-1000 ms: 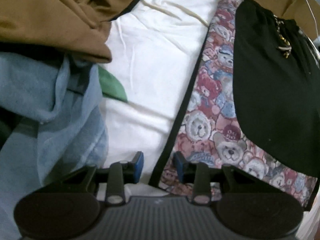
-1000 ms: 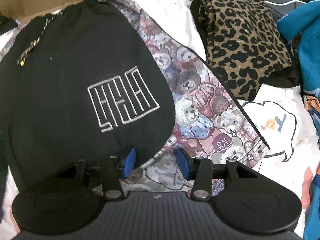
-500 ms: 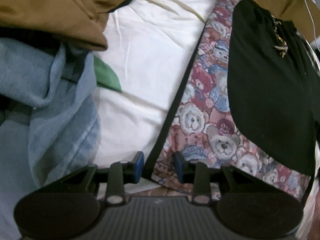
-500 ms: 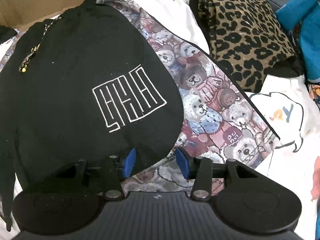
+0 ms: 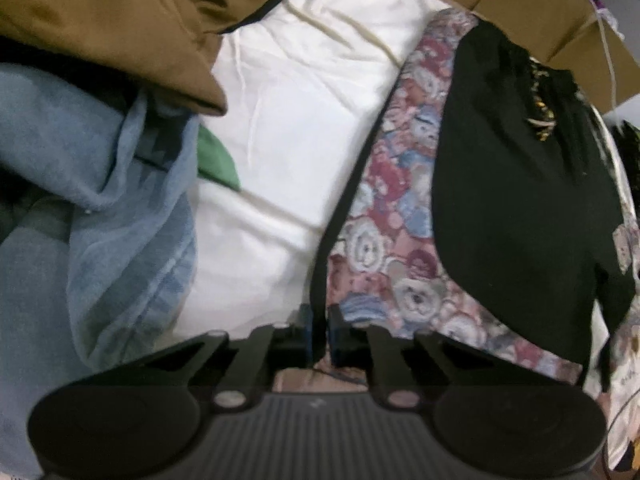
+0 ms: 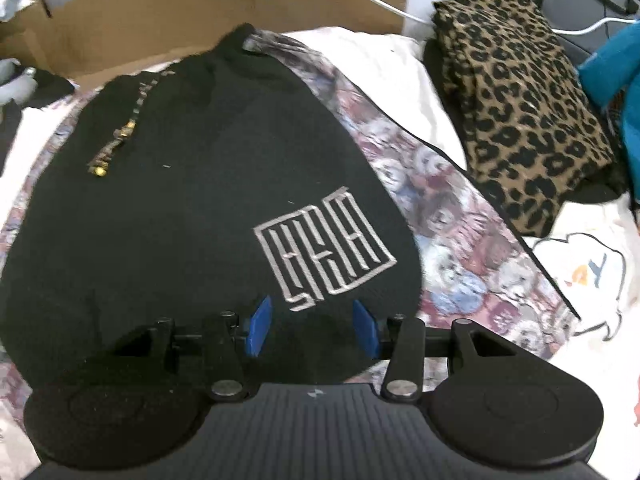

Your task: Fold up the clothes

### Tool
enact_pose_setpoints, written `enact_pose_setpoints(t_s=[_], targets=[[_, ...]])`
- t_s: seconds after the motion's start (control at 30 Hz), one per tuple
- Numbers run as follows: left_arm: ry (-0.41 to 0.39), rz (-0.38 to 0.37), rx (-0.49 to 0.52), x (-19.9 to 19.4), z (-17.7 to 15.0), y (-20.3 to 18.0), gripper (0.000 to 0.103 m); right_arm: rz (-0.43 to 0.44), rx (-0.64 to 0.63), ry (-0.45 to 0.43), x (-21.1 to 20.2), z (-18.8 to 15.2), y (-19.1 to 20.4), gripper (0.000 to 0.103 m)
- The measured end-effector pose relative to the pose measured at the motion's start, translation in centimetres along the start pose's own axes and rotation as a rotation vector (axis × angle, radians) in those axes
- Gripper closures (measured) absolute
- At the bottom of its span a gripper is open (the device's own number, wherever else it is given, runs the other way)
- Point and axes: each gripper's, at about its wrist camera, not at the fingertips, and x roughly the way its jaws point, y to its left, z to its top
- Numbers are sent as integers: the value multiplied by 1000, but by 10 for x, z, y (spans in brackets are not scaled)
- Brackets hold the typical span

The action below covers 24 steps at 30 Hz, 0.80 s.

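Black knit top (image 6: 180, 220) on teddy-bear print fabric (image 5: 384, 240)

Left gripper (image 5: 319, 330) pinches the print fabric's dark bound edge at lower centre; right gripper (image 6: 314, 330), blue pads apart, over the top's rounded hem.

Black sweater (image 6: 192, 220) with a silver embroidered logo (image 6: 326, 254) — between the blue pads; teddy-bear print fabric (image 6: 452, 240) right of them, leopard-print cloth (image 6: 520, 96) beyond.

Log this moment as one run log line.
left gripper: shut on teddy-bear print garment black edge | right gripper: open over black embroidered sweater
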Motion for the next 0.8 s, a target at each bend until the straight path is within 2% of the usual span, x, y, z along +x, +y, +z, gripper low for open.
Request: enact_pose_setpoints(t_s=[0.1,0.23,0.27,0.4,0.57,0.8], targets=[[-2,4,12,3,3,-5,92,25,-12,-19,-4,4,8,51],[6,18,17,7,2,-4,68,55,-14,-6,-1,3,14,51],[8,17,15,8,2,-3,67,59,-17,-1,0,2,16,51],[16,13,8,9,0,1,72,68,-23,1,3,2,22,51],[26,9,-1,10,-1,7,94,86,-31,-7,3,6,30,51],[-19,-42,-32,-7,-3,4,95,145,-98,-17,10,17,59,51]])
